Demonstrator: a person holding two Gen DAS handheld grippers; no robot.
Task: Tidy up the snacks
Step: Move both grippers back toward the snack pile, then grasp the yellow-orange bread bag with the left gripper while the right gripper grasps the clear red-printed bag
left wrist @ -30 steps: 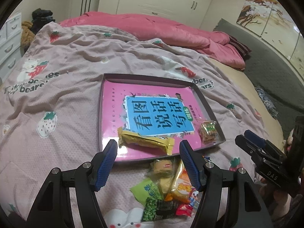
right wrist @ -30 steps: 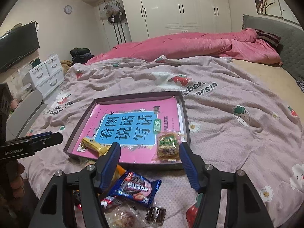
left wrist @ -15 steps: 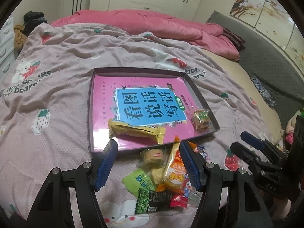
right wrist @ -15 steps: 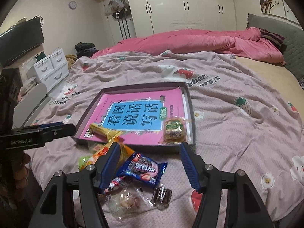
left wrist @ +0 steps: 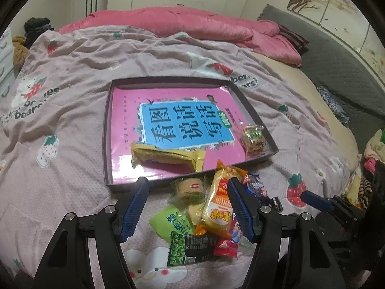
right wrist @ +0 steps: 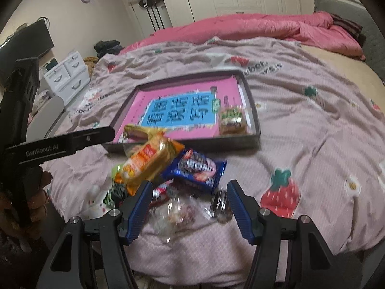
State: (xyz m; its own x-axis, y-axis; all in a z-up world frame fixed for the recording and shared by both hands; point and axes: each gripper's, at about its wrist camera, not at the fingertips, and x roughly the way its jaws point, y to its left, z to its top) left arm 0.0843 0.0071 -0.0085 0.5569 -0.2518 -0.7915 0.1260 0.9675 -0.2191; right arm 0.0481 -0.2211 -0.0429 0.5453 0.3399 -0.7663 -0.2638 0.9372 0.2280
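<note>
I count two snacks already inside the tray (left wrist: 107, 130), which lies on the bed's strawberry blanket (left wrist: 72, 77) with a pink book (left wrist: 182, 120) covering its floor. A long yellow wafer bar (left wrist: 166, 156) lies across the tray's near edge, over the book's lower part, and a small clear-wrapped cake (left wrist: 253, 137) sits in the tray's near right corner. That, by my reckoning, is only a small share of the job.

The rest is still a loose heap on the blanket, just outside the tray's near wall. In it I can pick out an orange and yellow pack (left wrist: 220, 204) lying on top, a blue cookie pack (right wrist: 197, 168) to its right, a light green packet (left wrist: 172, 221), a dark packet of green peas (left wrist: 190, 248), a small round cake (left wrist: 190, 189) closest to the tray wall, a red wrapper (left wrist: 226, 248), and in the right wrist view a clear bag (right wrist: 178, 212) and a small dark foil piece (right wrist: 220, 203). The pieces overlap, so I cannot give a sure count.

My left tool (left wrist: 187, 204) hangs over the heap with its jaws parted about halfway and nothing gripped. My right tool (right wrist: 189, 207) is the same, parted and empty, over the heap's near side. I judge each remaining piece still has to be lifted singly into the tray.
</note>
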